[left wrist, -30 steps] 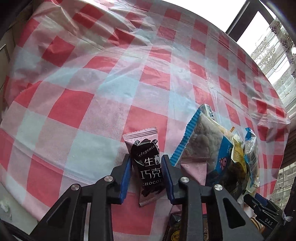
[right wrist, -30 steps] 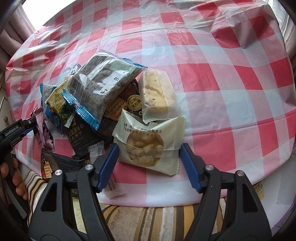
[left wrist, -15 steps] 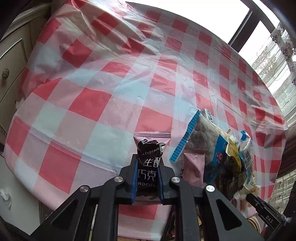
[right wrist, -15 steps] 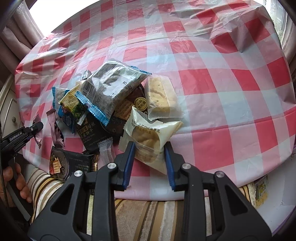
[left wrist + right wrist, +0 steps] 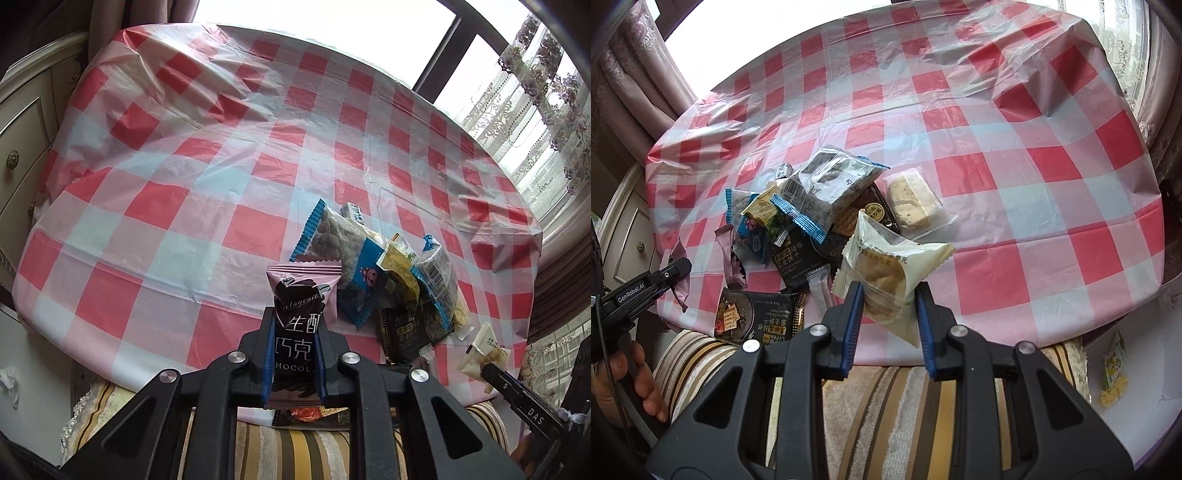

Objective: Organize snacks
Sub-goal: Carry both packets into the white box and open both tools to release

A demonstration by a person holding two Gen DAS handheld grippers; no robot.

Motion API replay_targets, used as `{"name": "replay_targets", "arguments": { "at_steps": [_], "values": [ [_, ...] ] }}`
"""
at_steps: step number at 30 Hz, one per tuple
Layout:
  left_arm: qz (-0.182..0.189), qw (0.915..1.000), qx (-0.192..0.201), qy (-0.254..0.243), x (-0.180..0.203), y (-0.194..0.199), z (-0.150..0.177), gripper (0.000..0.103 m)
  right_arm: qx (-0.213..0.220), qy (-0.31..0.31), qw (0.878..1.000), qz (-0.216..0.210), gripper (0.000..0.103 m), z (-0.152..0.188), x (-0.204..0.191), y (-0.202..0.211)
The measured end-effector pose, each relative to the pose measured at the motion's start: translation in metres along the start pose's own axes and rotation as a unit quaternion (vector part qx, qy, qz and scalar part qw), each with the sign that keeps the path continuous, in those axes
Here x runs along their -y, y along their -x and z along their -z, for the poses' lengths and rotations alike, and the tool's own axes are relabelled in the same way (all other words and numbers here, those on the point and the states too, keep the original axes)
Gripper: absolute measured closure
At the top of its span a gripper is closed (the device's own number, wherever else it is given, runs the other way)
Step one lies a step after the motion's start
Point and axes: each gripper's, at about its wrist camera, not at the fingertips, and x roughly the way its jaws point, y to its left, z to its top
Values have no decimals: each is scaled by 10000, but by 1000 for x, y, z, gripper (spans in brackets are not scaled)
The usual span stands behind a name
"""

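Since a second ago, left wrist view: the left claw (image 5: 291,354) has gone from straddling the chocolate bar packet (image 5: 297,325) flat on the cloth to clamping it shut between the blue pads; packet now stands upright at lower centre of frame, clear of the checked worktop (image 5: 184,192). Camera sits higher and farther back, so the near worktop edge and a striped cushion (image 5: 295,443) now show at bottom. Snack pile (image 5: 373,273) remains at centre right. Judgement: pick complete, item ready to carry to its sorted spot.

Right wrist view: the right claw (image 5: 888,317) was wide around the cream pastry packet (image 5: 890,269); now its pads pinch the packet's lower part, wrapper crumpled, packet tilted up off the cloth at lower centre. Pile (image 5: 812,206) lies upper left of it. Left claw's tip enters at the left edge, a hand (image 5: 624,373) on its handle.

Pose: both claws pitched steeply down toward the worktop, raised and drawn back toward the near edge.
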Motion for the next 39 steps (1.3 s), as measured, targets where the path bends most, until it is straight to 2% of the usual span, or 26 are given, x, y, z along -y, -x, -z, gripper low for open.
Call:
{"name": "replay_targets", "arguments": {
  "at_steps": [10, 18, 23, 31, 36, 39],
  "values": [
    [373, 9968, -101, -705, 69, 8, 20, 85, 251, -488, 9985, -65, 71, 17, 48, 37],
    [799, 9859, -297, -1443, 146, 6, 44, 85, 484, -1016, 9936, 77, 71, 35, 103, 66],
    [1155, 9717, -495, -2002, 202, 2, 67, 85, 603, -1354, 9884, 332, 71, 50, 143, 81],
    [1752, 9398, -987, -2763, 283, -6, 110, 85, 689, -1977, 9745, 812, 71, 79, 206, 97],
    [1995, 9202, -1326, -3095, 319, -11, 138, 85, 667, -2265, 9653, 1120, 70, 94, 234, 101],
    [2090, 9113, -1486, -3222, 333, -13, 151, 85, 653, -2404, 9609, 1209, 70, 99, 245, 102]
  ]
}}
